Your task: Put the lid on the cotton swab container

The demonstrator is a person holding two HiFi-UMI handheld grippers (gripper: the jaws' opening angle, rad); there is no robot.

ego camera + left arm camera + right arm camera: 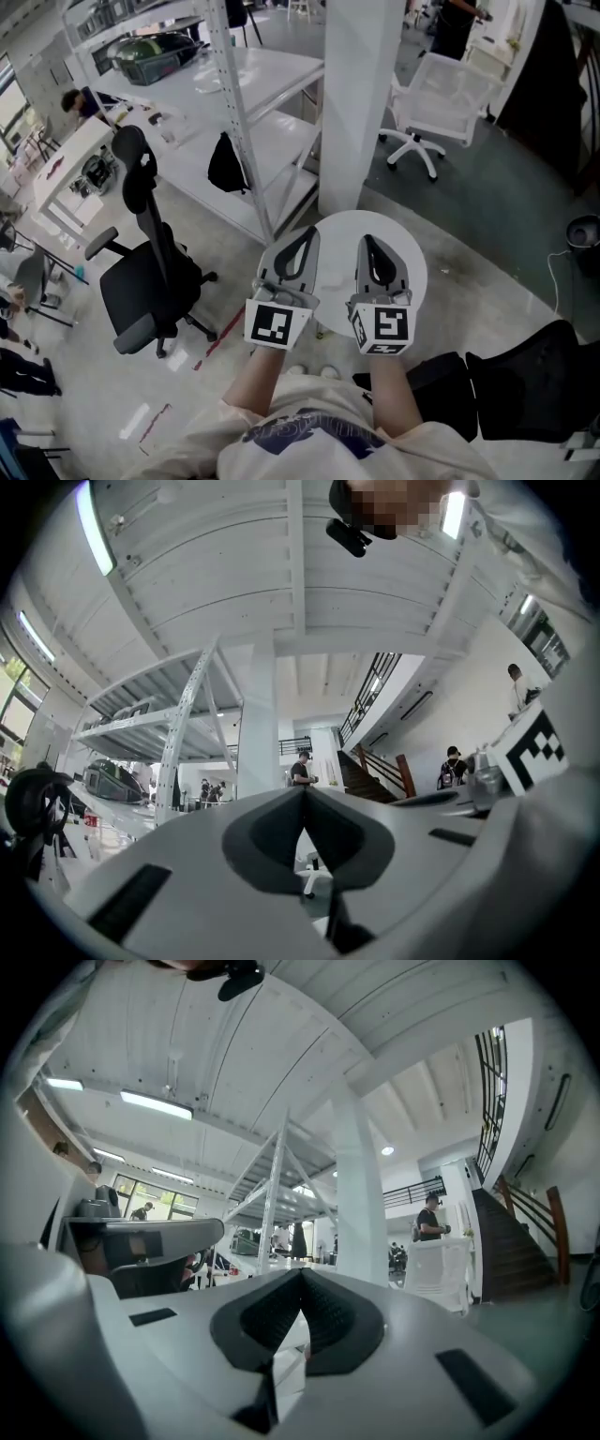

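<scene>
**Pre-start: both claws closed and empty, container not in sight**

Head view: I hold the left claw (pixel 302 246) and the right claw (pixel 373 249) side by side, close together, over a small round white table (pixel 424 274). Their marker cubes (pixel 278 324) face the camera.

Left gripper view: the left claw's jaws meet at the tips, with nothing between them. Right gripper view: the same holds for the right claw, closed on nothing. Both cameras look out across the hall, at a white column (pixel 361 1204) and metal shelving (pixel 183 728), not down at the table.

Task things: I cannot find the cotton swab container or its lid in any view. The part of the table that shows round the claws is bare. The part directly beneath the claws is hidden by them, so the container may sit there or elsewhere; I cannot tell.

Judgement on step: the task is not yet under way, and this reads as a ready pose. No lid is picked up and nothing is seated.

Next move calls for:
- tilting the claws down or drawing them apart, so the table surface comes into view;
- locating the lid and the container;
- parting one claw's jaws before it reaches for the lid, with the other claw free to steady the container.
</scene>
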